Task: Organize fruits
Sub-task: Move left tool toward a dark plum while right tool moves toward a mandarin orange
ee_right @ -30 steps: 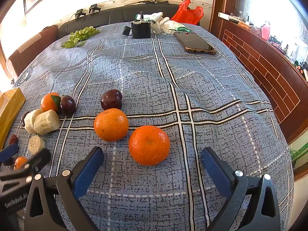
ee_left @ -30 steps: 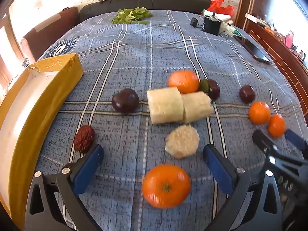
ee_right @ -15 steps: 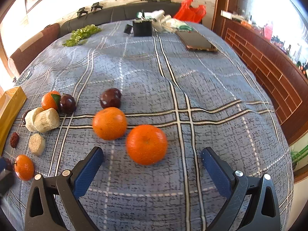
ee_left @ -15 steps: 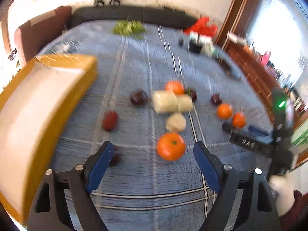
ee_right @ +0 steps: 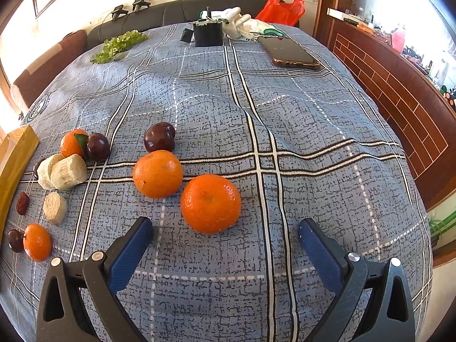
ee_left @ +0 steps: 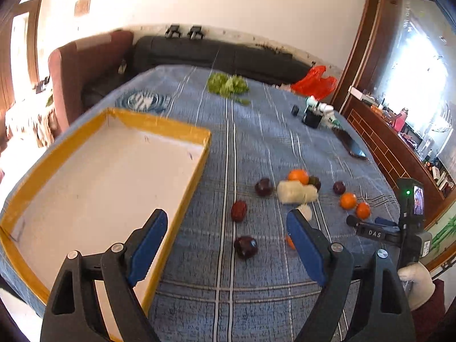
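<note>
Hovering wide and empty, left claw (ee_left: 225, 242) straddles the tray (ee_left: 182, 199) edge; right claw (ee_right: 225, 242) wide near an orange (ee_right: 211, 203)

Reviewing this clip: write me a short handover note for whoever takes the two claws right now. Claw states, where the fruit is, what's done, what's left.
Left claw: open, nothing between its pads, above the cloth beside the yellow-rimmed tray.
Right claw: open, empty, just short of the nearest orange.
Fruit: all on the blue checked cloth. A second orange and a plum sit behind the nearest one; banana pieces, more oranges, plums and a red date lie toward the tray.
Done: nothing visible; the tray holds no fruit.
Left: all the fruit is still to be sorted, probably into the tray.
</note>
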